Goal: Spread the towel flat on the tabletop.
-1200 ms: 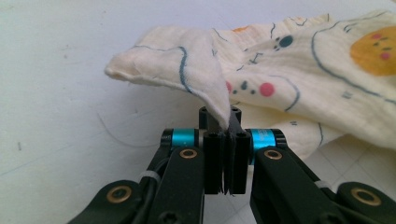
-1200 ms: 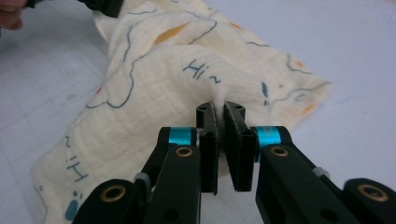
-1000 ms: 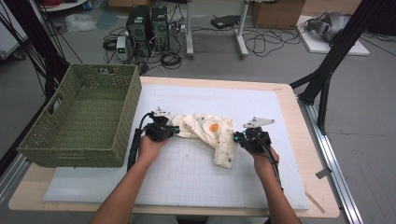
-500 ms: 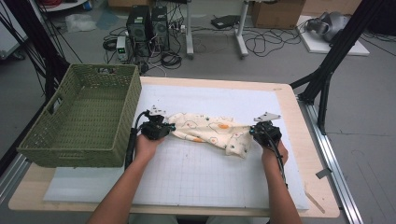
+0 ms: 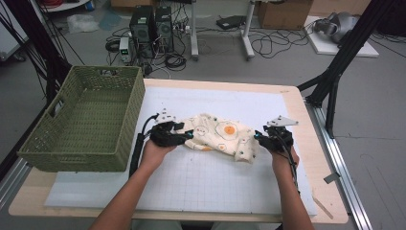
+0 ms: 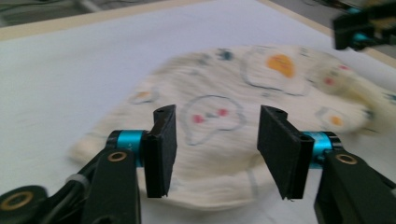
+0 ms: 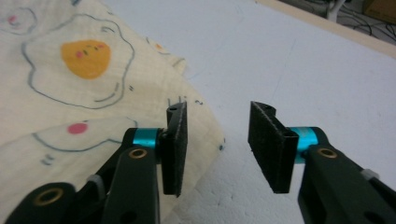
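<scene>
A cream cloth [image 5: 218, 136] printed with fried eggs lies crumpled on the white mat [image 5: 210, 182], mid-table. My left gripper [image 5: 184, 136] sits at the cloth's left end. In the left gripper view its jaws stand open [image 6: 218, 112] just over the cloth [image 6: 280, 65], with nothing pinched. My right gripper [image 5: 258, 139] is at the cloth's right end. In the right gripper view it is open [image 7: 217, 107]; the cloth [image 7: 88, 60] lies under and beside one jaw, and bare mat lies under the gap.
A large green wicker basket [image 5: 81, 124] stands at the table's left, close to my left hand. The wooden table edge [image 5: 311, 143] runs along the right, with black frame struts [image 5: 335, 76] beyond it. Computers and cables lie on the floor behind.
The cloth was drawn out wide between the two grippers, then settled on the mat. Both hands came slightly nearer, and both jaws now stand apart with the cloth loose.
</scene>
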`<control>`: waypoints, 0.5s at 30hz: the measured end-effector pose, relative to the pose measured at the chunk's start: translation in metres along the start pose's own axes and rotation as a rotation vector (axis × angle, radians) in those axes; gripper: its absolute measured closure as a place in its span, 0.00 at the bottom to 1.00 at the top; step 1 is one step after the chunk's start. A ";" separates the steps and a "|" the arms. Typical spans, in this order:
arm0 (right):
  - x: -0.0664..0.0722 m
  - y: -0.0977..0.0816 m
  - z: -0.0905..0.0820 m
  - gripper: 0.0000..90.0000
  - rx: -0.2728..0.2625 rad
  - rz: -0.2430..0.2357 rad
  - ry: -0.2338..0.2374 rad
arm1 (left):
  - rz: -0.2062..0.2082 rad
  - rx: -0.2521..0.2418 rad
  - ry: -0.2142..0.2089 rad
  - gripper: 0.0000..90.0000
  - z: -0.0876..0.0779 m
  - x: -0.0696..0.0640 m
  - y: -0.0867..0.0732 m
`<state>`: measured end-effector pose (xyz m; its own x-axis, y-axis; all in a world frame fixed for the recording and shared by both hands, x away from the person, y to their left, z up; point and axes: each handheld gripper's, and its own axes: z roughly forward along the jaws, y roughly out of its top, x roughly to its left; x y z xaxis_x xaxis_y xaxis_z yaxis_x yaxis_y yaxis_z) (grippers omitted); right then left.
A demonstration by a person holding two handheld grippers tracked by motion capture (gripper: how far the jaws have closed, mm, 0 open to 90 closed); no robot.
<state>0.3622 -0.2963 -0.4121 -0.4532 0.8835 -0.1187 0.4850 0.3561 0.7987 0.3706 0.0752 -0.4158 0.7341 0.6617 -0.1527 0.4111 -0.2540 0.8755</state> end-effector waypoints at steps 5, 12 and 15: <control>0.009 -0.002 -0.014 0.60 -0.043 -0.023 0.058 | 0.047 0.124 -0.073 0.56 0.024 -0.018 -0.008; 0.029 -0.006 -0.024 0.59 -0.089 -0.065 0.138 | 0.069 0.208 -0.062 0.58 0.041 -0.027 -0.017; 0.038 -0.006 -0.021 0.59 -0.071 -0.089 0.167 | 0.102 0.209 -0.019 0.78 0.042 -0.027 -0.018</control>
<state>0.3264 -0.2716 -0.4085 -0.6124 0.7847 -0.0960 0.3860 0.4028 0.8299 0.3658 0.0327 -0.4467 0.7871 0.6118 -0.0786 0.4357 -0.4613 0.7729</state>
